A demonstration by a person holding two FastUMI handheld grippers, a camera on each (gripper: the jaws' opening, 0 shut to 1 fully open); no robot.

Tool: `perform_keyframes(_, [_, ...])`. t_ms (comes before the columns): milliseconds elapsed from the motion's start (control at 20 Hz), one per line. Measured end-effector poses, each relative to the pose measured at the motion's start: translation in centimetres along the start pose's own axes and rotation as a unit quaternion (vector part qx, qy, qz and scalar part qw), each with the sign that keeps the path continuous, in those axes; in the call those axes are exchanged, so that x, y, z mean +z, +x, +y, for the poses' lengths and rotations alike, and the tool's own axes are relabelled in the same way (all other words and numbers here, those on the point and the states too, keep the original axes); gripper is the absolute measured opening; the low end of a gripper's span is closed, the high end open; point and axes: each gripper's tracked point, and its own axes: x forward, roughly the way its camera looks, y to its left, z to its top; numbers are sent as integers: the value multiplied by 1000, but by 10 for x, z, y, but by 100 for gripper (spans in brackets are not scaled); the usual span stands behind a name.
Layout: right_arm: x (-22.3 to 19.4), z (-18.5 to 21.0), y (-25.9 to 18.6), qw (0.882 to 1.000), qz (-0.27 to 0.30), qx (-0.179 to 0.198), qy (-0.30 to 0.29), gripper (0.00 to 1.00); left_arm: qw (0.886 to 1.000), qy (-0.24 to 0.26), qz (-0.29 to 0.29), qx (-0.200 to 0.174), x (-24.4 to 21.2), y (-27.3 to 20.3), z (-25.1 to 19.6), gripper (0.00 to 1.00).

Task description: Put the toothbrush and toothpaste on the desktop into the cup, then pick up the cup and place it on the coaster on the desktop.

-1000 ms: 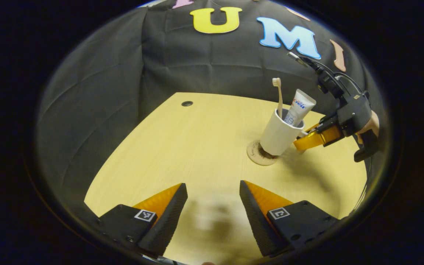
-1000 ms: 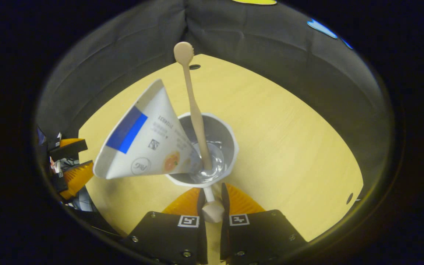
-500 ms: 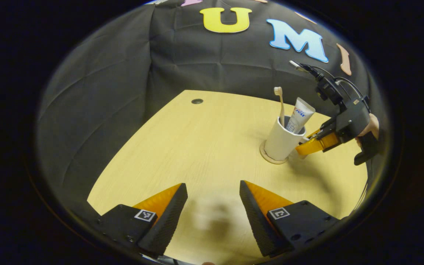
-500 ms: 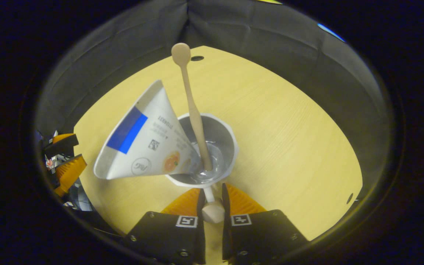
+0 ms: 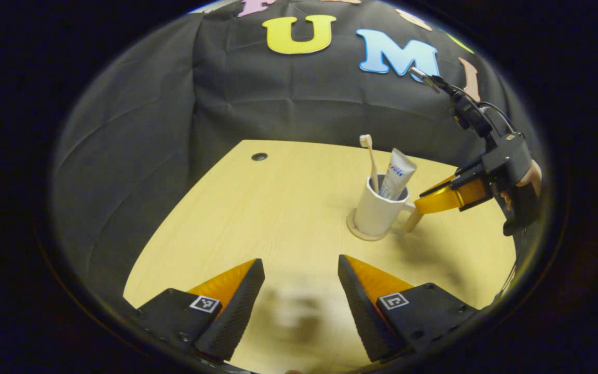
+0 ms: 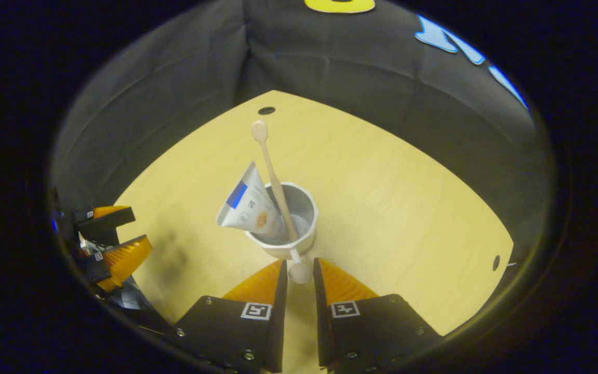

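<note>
White cup (image 6: 283, 228) on coaster (image 5: 362, 234) — handle at 12 o'clock of right claw (image 6: 297, 270), just beyond narrowly parted tips — left claw (image 5: 299, 301) wide, far.

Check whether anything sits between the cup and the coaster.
Nothing visible does. The cup stands on the coaster, with the toothbrush and toothpaste inside. The right gripper is at the cup's handle.
</note>
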Motion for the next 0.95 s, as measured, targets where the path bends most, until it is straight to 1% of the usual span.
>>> perform_keyframes(200, [-2, -4, -43, 997, -61, -31, 46, 25, 999, 17, -42, -21, 42, -14, -27, 95])
perform_keyframes(350, [-3, -8, -77, 988, -112, -60, 89, 25, 996, 30, -80, -37, 78, -26, -44, 95])
perform_keyframes(550, [2, -18, -126, 968, -183, -106, 132, 25, 988, 51, -136, -53, 127, -47, -69, 95])
perform_keyframes(650, [6, -21, -148, 956, -218, -123, 155, 28, 983, 62, -164, -63, 147, -61, -84, 95])
perform_keyframes(700, [8, -22, -161, 948, -236, -132, 165, 26, 979, 68, -177, -69, 155, -67, -93, 95])
perform_keyframes(800, [8, -24, -174, 937, -261, -147, 178, 40, 970, 76, -212, -88, 173, -80, -110, 95])
perform_keyframes(900, [5, -23, -189, 931, -274, -158, 181, 41, 965, 76, -224, -114, 180, -93, -129, 93])
perform_keyframes(950, [5, -22, -192, 929, -281, -163, 179, 41, 963, 77, -228, -121, 181, -97, -137, 93])
